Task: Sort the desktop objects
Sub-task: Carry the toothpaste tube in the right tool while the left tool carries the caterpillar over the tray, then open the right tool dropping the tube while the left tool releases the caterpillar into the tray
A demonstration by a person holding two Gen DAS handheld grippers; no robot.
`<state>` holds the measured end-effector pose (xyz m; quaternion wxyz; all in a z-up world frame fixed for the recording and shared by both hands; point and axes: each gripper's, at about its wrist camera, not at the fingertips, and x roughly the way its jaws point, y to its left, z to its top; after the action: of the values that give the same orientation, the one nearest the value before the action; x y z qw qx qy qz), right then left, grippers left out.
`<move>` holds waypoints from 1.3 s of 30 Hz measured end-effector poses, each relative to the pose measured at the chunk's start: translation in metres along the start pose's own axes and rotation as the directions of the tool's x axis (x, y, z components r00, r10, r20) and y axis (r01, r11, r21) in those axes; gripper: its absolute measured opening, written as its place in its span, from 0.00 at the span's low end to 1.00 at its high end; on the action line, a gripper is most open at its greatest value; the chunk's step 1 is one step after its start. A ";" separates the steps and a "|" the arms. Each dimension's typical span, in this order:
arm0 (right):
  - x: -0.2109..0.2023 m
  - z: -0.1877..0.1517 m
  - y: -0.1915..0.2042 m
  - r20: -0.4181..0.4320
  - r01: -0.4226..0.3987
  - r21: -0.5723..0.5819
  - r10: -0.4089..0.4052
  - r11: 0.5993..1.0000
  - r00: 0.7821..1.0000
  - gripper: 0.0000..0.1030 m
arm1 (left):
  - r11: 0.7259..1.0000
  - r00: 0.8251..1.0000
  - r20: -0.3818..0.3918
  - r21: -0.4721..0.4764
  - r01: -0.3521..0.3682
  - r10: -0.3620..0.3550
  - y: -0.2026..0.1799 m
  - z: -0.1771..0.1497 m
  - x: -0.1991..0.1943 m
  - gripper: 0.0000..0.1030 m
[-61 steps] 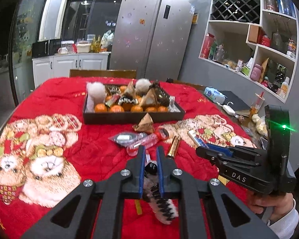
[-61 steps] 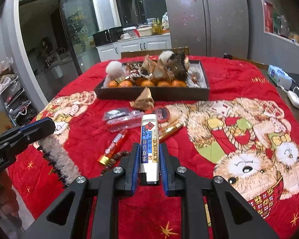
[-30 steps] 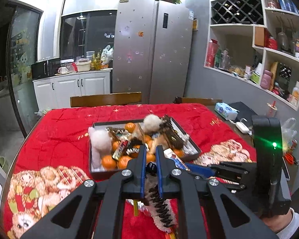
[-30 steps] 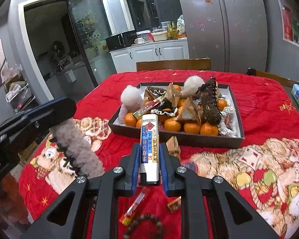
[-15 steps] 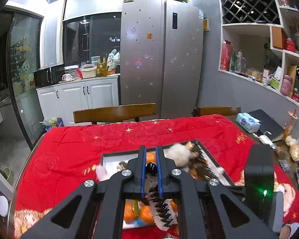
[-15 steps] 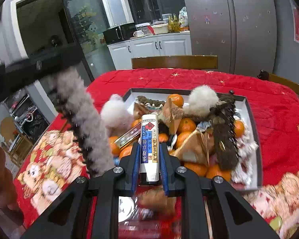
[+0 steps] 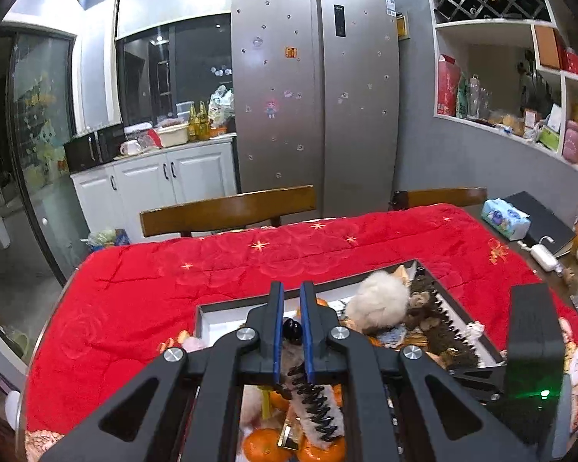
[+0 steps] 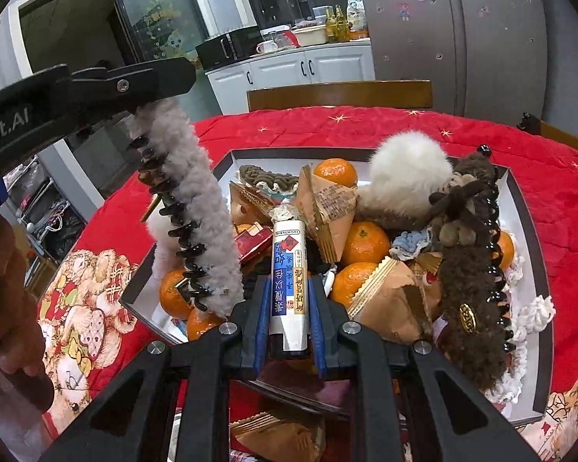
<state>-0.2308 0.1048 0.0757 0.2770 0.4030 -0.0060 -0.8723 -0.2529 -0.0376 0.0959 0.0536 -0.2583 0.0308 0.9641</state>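
Observation:
My left gripper (image 7: 292, 300) is shut on a grey fuzzy hair claw (image 7: 316, 412) with black teeth, which hangs below the fingers over the tray. In the right wrist view that same claw (image 8: 200, 208) dangles at the tray's left side. My right gripper (image 8: 289, 285) is shut on a white tube with a blue label (image 8: 289, 265), above the near part of the dark tray (image 8: 520, 208). The tray (image 7: 227, 310) holds oranges (image 8: 366, 242), brown paper-wrapped snacks (image 8: 327, 200), a white pompom (image 8: 404, 169) and a brown fuzzy claw (image 8: 466, 292).
A red quilted cloth (image 7: 154, 296) covers the table. Wooden chair backs (image 7: 227, 208) stand at its far edge. A tissue pack (image 7: 504, 217) and a white adapter (image 7: 543, 258) lie at the right. A wrapped snack (image 8: 277, 435) lies on the cloth before the tray.
Both grippers have moved forward from above the loose items on the cloth to over the tray, each keeping its hold. The tray now fills the right wrist view.

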 end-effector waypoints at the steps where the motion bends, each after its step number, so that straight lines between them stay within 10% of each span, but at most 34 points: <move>1: 0.000 0.000 -0.001 0.003 -0.002 0.000 0.002 1.000 1.000 0.18 | 1.000 1.000 0.000 0.002 -0.003 0.003 0.000 -0.001 0.000 0.09; 34: -0.005 -0.003 -0.004 0.035 -0.011 0.020 0.010 1.000 0.999 0.18 | 0.997 0.997 0.020 0.003 -0.080 0.080 0.014 -0.010 0.022 0.10; 39: -0.006 -0.003 -0.003 0.042 -0.010 0.019 0.009 1.000 0.999 0.18 | 0.994 0.994 -0.002 -0.011 -0.109 0.109 0.018 -0.009 0.028 0.57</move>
<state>-0.2268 0.1110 0.0776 0.2770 0.3871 -0.0223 -0.8792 -0.2744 -0.0536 0.0748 -0.0004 -0.2571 0.0397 0.9656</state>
